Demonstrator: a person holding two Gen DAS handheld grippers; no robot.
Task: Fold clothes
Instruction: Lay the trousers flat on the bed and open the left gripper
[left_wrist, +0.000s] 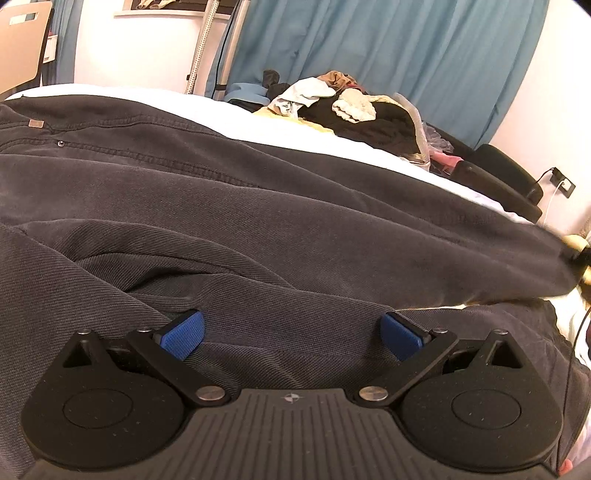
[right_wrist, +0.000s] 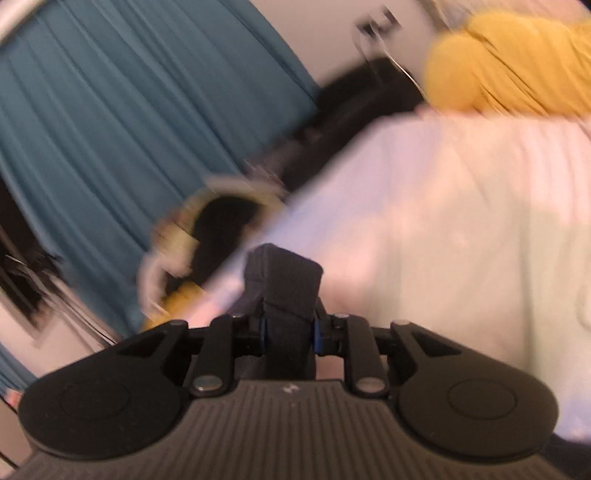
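- The dark grey trousers (left_wrist: 258, 206) are lying spread across the white bed (left_wrist: 295, 129), filling most of the left wrist view, with the stitched waistband sitting at the far left.
- The left gripper (left_wrist: 291, 334) is resting low over the cloth with its blue pads (left_wrist: 183, 334) standing wide apart, gripping nothing, while a ridge of fabric is lying between them.
- A pile of mixed clothes (left_wrist: 351, 107) is sitting further back on the bed, in front of the teal curtain (left_wrist: 388, 48).
- The right gripper (right_wrist: 288, 332) is pinching a folded end of the dark trousers (right_wrist: 282, 284), which is sticking up between nearly closed fingers; this view is blurring heavily.
- A mustard-yellow cloth (right_wrist: 509, 62) is lying at the upper right.
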